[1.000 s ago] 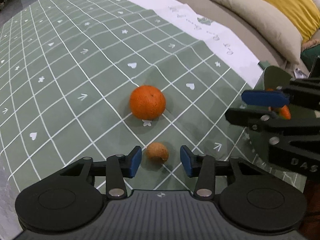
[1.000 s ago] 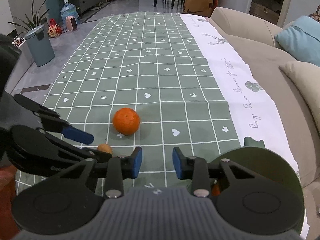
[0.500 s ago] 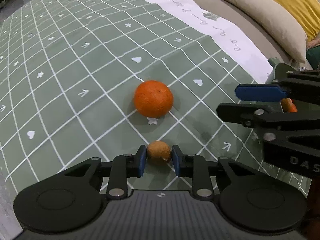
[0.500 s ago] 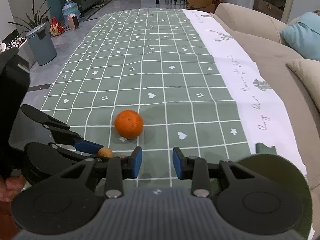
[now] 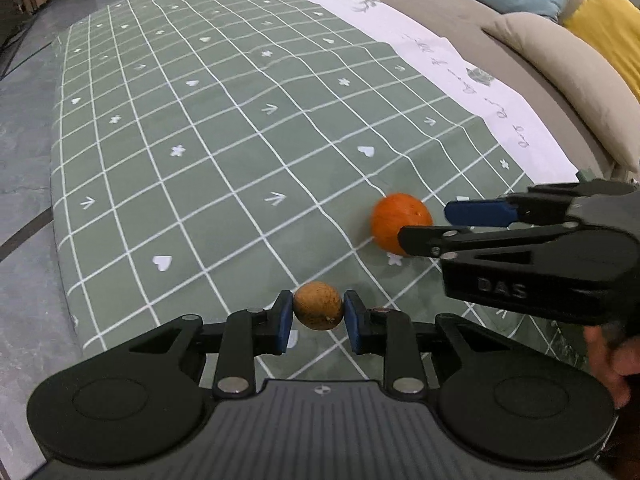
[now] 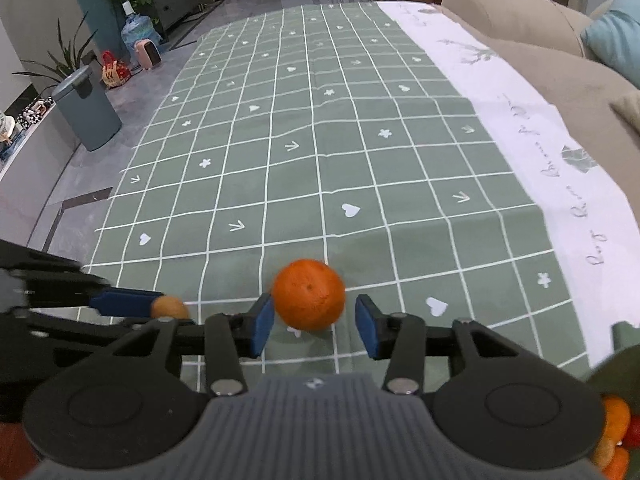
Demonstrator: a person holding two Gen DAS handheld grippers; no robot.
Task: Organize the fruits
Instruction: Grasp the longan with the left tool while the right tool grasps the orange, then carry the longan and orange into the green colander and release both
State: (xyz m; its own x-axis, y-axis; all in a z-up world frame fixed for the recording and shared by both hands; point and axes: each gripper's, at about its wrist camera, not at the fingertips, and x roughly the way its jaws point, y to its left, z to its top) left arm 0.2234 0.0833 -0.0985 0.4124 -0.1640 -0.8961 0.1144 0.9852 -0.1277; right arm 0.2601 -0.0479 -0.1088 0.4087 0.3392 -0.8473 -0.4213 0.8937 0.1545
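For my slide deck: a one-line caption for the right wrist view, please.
Right gripper, jaws just widened, brackets the orange on the green checked cloth.

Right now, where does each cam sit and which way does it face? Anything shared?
Left wrist: on the left gripper, angled down along the green checked cloth toward the sofa; own fingers clamp the small brown fruit; a hand shows right.
Right wrist: on the right gripper, facing down the cloth; jaws, just opening, bracket the orange.
Shared: both fruits, cloth, each other's gripper.
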